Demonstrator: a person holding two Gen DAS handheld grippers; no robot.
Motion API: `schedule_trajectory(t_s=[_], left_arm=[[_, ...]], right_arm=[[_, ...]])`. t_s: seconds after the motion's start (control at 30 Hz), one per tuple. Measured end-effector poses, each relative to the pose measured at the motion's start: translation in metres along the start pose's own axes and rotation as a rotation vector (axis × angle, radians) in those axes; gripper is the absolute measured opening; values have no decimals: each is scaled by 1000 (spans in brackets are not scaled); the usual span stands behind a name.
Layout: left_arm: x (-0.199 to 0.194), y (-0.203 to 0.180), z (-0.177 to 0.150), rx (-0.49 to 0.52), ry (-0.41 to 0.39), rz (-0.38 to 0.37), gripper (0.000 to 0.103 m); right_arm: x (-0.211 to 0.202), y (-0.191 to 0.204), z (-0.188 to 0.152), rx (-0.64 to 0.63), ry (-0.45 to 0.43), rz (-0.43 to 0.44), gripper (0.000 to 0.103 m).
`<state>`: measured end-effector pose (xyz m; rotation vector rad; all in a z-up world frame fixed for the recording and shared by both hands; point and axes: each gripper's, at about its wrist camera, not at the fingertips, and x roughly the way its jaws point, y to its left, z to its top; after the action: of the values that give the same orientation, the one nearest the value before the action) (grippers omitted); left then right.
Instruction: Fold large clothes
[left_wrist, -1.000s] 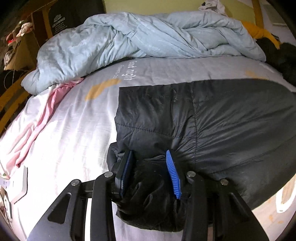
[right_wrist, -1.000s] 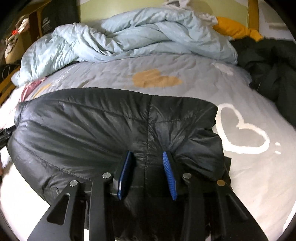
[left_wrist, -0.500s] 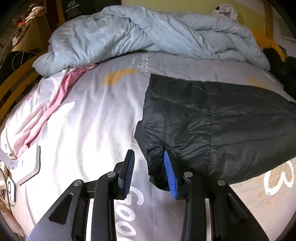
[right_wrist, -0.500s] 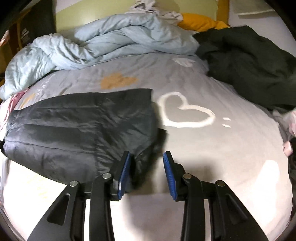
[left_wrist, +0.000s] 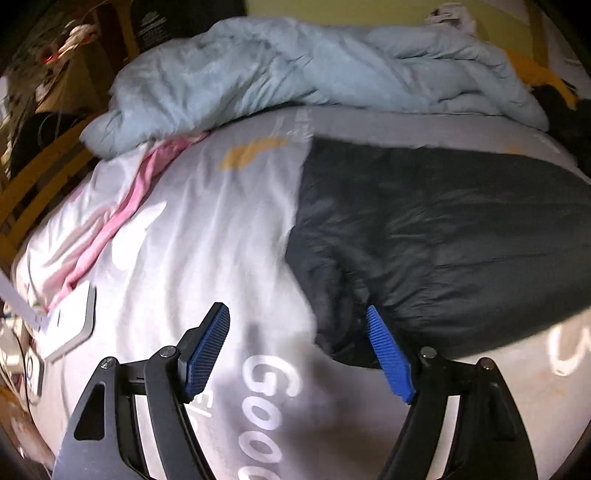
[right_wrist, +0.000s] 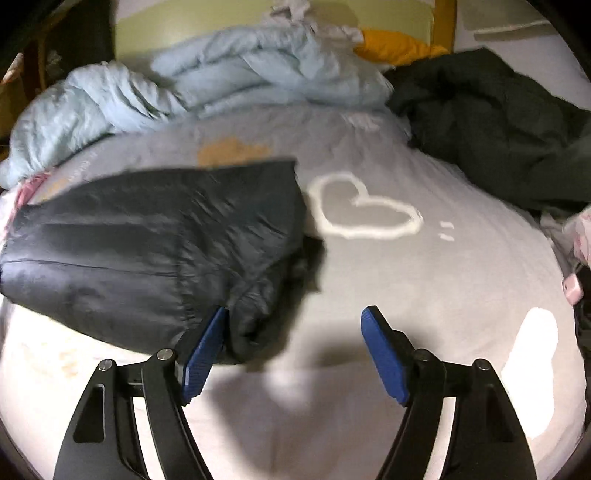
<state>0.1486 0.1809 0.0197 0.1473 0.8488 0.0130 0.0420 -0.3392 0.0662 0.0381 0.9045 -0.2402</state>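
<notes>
Left wrist view: the left hand-held gripper (left_wrist: 297, 354) is opening, nothing pressed between its pads; the near corner of the dark jacket (left_wrist: 443, 251) is lying at its 1 o'clock, just beside the inner pad. The jacket is resting folded on the bed (left_wrist: 192, 236), the blue duvet (left_wrist: 295, 70) heaped at 12 o'clock.

Right wrist view: the right hand-held gripper (right_wrist: 293, 350) is likewise opening and released, the jacket's (right_wrist: 147, 240) other corner lying at its 10 o'clock against the left pad. A heart print (right_wrist: 364, 212) is showing at 1 o'clock. To release well, both corners are best left flat and level, the pads withdrawing without dragging cloth.
</notes>
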Motion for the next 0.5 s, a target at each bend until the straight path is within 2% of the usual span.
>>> schedule_trajectory(t_s=[0.07, 0.13, 0.17, 0.23, 0.3, 0.37, 0.4, 0.5], left_arm=[[-3, 3, 0, -21, -7, 7, 76], [-13, 2, 1, -22, -57, 61, 76], [-17, 2, 1, -18, -81, 90, 75], [-25, 2, 2, -19, -124, 135, 74], [-36, 7, 4, -43, -158, 152, 71], [-48, 18, 7, -87, -206, 135, 71], [-53, 22, 8, -108, -227, 110, 71], [-70, 25, 9, -154, -268, -45, 71]], right_arm=[[-1, -5, -1, 21, 5, 0, 76], [-8, -6, -1, 7, -27, -87, 76], [-12, -5, 0, -17, -61, -193, 76], [-14, -9, 1, -30, -85, -261, 76], [-21, -19, 2, 23, -98, -161, 75], [-29, -24, 4, 74, -121, -55, 75], [-34, -23, 4, 84, -133, -16, 75], [-45, -13, 3, 99, -163, 91, 75]])
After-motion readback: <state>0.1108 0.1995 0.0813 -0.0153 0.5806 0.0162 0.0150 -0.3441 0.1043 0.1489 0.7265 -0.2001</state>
